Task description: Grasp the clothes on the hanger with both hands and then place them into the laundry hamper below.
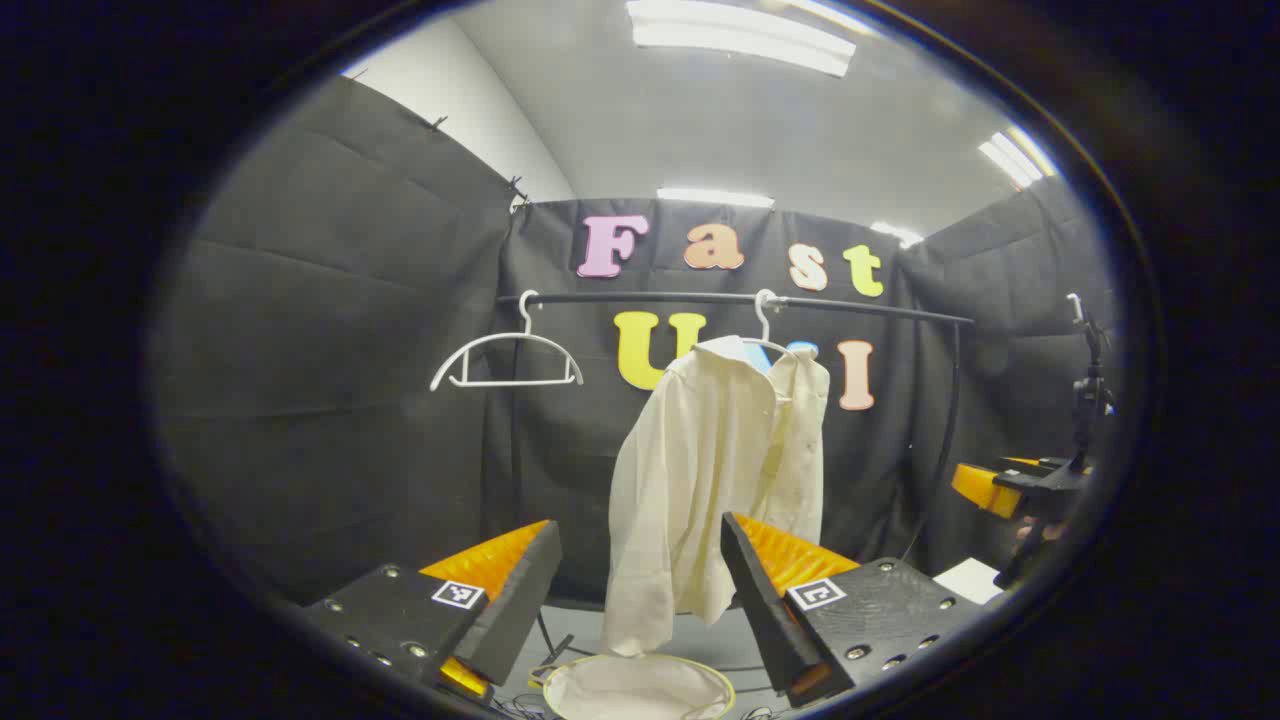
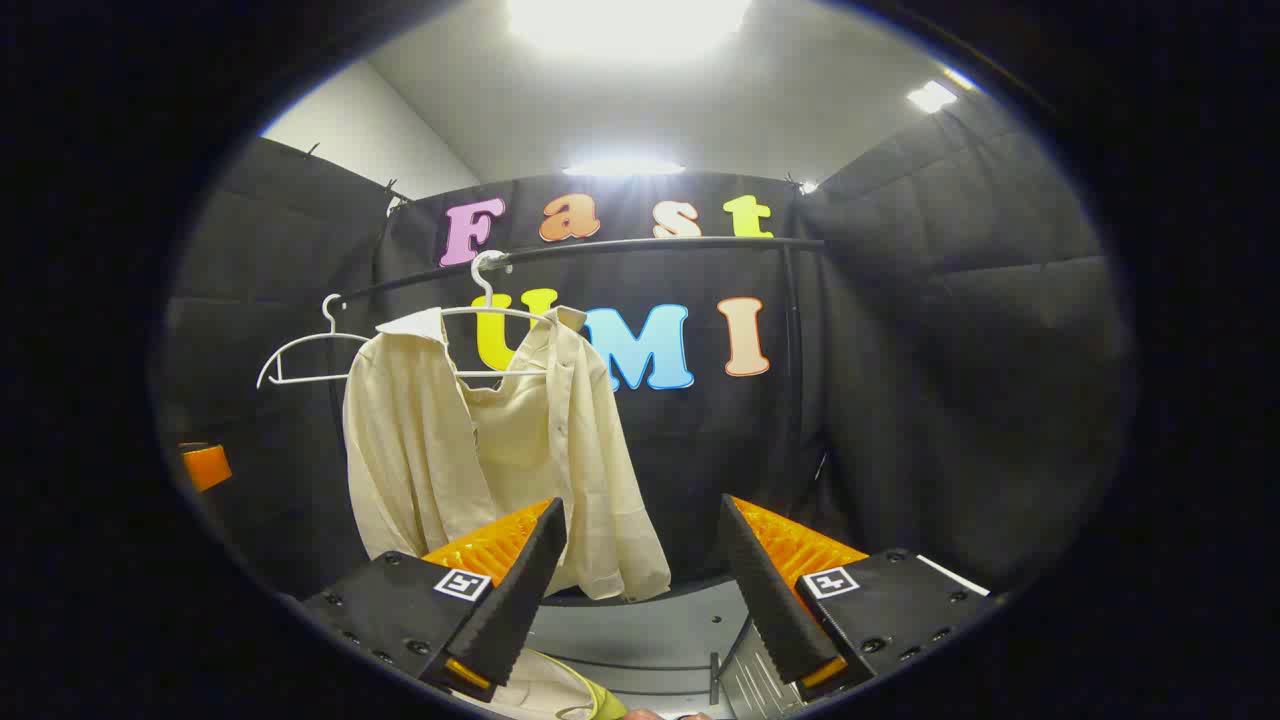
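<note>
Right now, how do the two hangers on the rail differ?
The left hanger is bare; the right hanger carries the cream shirt, which covers most of its frame. The left hanger hangs over open floor, while the right hanger hangs roughly above the laundry hamper. Both are white, hook over the same black rail, and neither tool touches them.

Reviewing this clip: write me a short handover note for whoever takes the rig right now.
Left gripper: open, holding nothing, facing the shirt.
Right gripper: open, holding nothing, short of the shirt.
Cream long-sleeved shirt hangs on a white plastic hanger on the black rail; a second white hanger, bare, hangs beside it.
White round laundry hamper stands below the shirt.
Done: nothing grasped yet.
Left: close both grippers on the shirt, pull it off the hanger, drop it into the hamper.
</note>
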The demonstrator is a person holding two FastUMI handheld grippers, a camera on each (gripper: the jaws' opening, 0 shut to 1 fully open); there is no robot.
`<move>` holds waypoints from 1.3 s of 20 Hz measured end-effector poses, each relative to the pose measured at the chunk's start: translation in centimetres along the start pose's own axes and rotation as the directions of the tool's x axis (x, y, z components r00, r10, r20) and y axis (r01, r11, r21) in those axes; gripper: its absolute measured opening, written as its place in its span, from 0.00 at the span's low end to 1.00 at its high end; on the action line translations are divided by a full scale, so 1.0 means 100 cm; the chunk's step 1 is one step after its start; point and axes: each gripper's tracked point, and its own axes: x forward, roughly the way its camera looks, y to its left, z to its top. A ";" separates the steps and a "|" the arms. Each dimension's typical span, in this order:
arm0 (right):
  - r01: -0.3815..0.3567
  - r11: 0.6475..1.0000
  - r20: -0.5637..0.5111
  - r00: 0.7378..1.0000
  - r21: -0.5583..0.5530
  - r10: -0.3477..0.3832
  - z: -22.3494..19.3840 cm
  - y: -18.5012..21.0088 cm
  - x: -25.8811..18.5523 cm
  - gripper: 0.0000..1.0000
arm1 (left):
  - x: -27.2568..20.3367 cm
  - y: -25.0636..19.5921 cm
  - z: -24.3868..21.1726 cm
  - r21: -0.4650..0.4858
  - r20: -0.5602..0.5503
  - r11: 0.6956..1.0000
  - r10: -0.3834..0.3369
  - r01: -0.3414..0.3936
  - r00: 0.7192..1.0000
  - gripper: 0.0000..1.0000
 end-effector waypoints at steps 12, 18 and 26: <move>-0.002 1.000 -0.005 1.000 0.002 0.002 -0.008 -0.008 -0.010 0.97 | -0.002 -0.009 -0.008 0.008 -0.010 1.000 -0.007 0.007 1.000 0.93; 0.005 1.000 -0.021 1.000 0.017 -0.004 -0.013 -0.014 -0.011 0.97 | 0.001 -0.013 -0.012 0.000 -0.016 1.000 -0.017 0.017 1.000 0.91; 0.013 0.999 -0.042 0.999 0.036 -0.012 -0.017 -0.020 0.000 0.97 | 0.016 -0.033 -0.012 0.003 -0.023 0.999 -0.050 0.050 0.998 0.91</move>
